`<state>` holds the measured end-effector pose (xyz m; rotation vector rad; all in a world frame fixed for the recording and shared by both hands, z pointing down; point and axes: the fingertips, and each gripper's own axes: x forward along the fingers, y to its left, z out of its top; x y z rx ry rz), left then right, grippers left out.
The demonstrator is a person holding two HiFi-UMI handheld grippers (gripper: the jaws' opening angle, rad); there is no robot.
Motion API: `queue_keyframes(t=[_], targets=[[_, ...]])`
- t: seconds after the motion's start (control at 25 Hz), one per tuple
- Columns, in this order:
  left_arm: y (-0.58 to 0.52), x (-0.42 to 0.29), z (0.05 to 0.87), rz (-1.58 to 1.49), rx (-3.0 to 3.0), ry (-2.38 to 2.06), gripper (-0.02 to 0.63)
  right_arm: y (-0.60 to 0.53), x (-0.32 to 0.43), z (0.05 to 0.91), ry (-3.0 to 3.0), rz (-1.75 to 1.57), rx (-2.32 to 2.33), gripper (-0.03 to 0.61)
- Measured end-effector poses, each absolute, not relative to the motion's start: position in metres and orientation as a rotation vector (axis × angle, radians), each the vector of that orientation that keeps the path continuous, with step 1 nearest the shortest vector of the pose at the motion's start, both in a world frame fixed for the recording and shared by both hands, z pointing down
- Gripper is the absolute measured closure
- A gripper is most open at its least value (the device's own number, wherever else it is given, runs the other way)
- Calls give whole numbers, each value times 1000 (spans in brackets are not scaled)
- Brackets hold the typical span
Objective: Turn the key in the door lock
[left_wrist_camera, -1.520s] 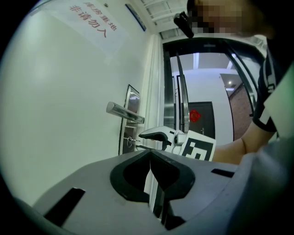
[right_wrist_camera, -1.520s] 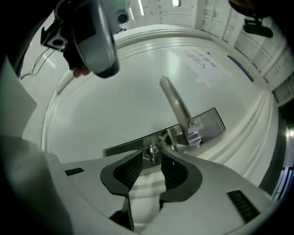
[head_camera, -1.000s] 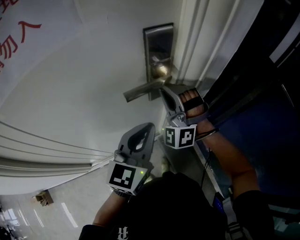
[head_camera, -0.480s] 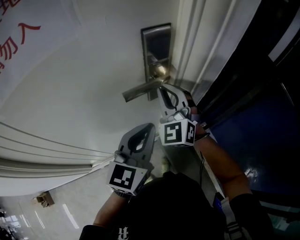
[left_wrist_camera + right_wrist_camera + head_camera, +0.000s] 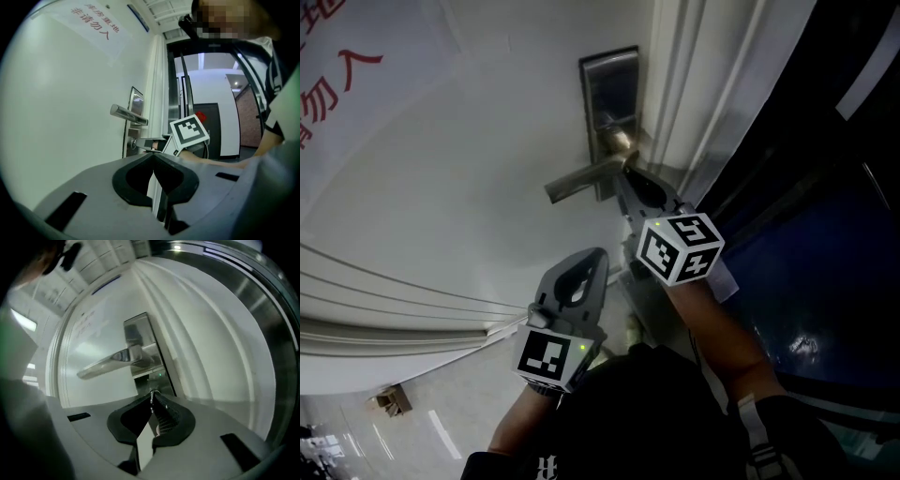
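Well, key (image 5: 150,396) in door lock (image 5: 147,379).

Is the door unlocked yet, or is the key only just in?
Done: the key is in the lock below the handle, and the right tongs are pinched shut on it. In hand: the turning itself; I cannot tell how far round the key is. Left: finishing the turn and letting go. The left tongs are shut on nothing, away from the door.
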<state>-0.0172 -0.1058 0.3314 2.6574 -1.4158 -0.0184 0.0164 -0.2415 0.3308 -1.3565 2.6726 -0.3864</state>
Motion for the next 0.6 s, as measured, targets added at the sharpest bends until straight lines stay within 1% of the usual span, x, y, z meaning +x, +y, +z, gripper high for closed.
queue_keyframes(t=[0.12,0.24,0.36,0.6], targets=[[-105,-17,331,-17,2660,-1416,606,-243,19,333,2494,-760,-1200,555],[-104,-17,331,-14,2661,-1415,606,-245,21,333,2307,-1028,-1048,555],[-104,-18,332,-15,2658,-1416,606,-245,24,339,2154,-1218,-963,555],[-104,-19,332,-17,2661,-1412,606,-247,24,345,1933,-1449,-774,555]])
